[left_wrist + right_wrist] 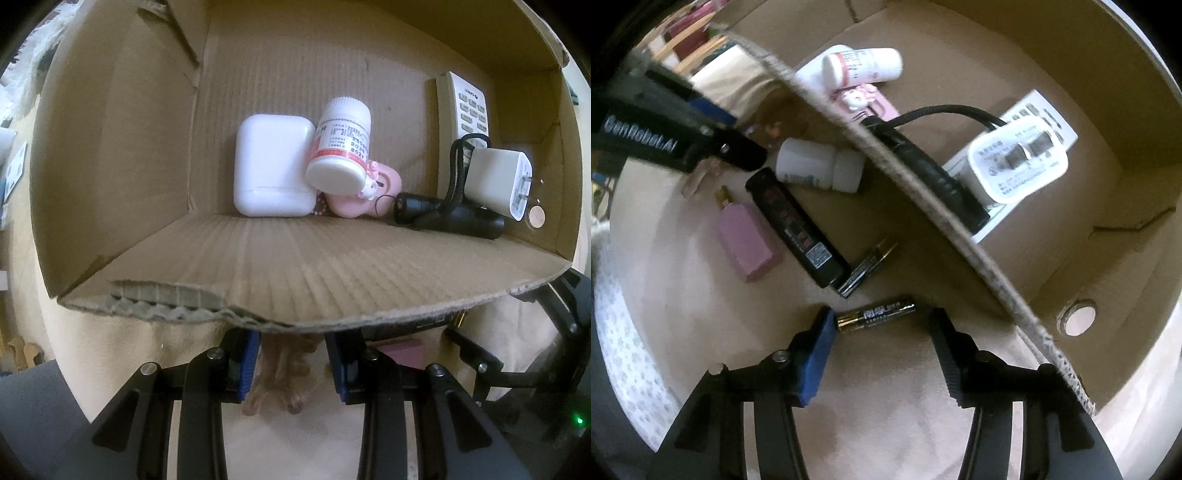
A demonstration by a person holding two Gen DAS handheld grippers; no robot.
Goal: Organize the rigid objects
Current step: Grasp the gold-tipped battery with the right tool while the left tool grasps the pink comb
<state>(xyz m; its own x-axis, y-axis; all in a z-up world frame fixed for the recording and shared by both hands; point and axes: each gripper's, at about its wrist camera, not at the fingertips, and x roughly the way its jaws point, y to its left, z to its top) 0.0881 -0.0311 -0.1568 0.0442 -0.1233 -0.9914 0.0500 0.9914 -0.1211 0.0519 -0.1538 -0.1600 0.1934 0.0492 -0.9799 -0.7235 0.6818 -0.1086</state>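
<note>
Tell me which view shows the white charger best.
The left wrist view: the charger sits sharp and unobstructed at the box's right end, prongs visible, on the black flashlight. The right wrist view shows it too, prong face toward the camera, but motion-blurred.

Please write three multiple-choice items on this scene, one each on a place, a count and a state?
1. Where does the charger lie?
A. in the box
B. on the cloth outside
C. in the left claw

2. How many batteries lie outside the box?
A. none
B. two
C. five

3. How is the right claw?
A. shut on a bottle
B. open around a battery
C. out of view

Key: 1 A, it sits in the box's right corner, partly on the flashlight; 2 B, one between the fingers, another by the black bar; 3 B, the fingers stand apart with the battery between them.
</note>
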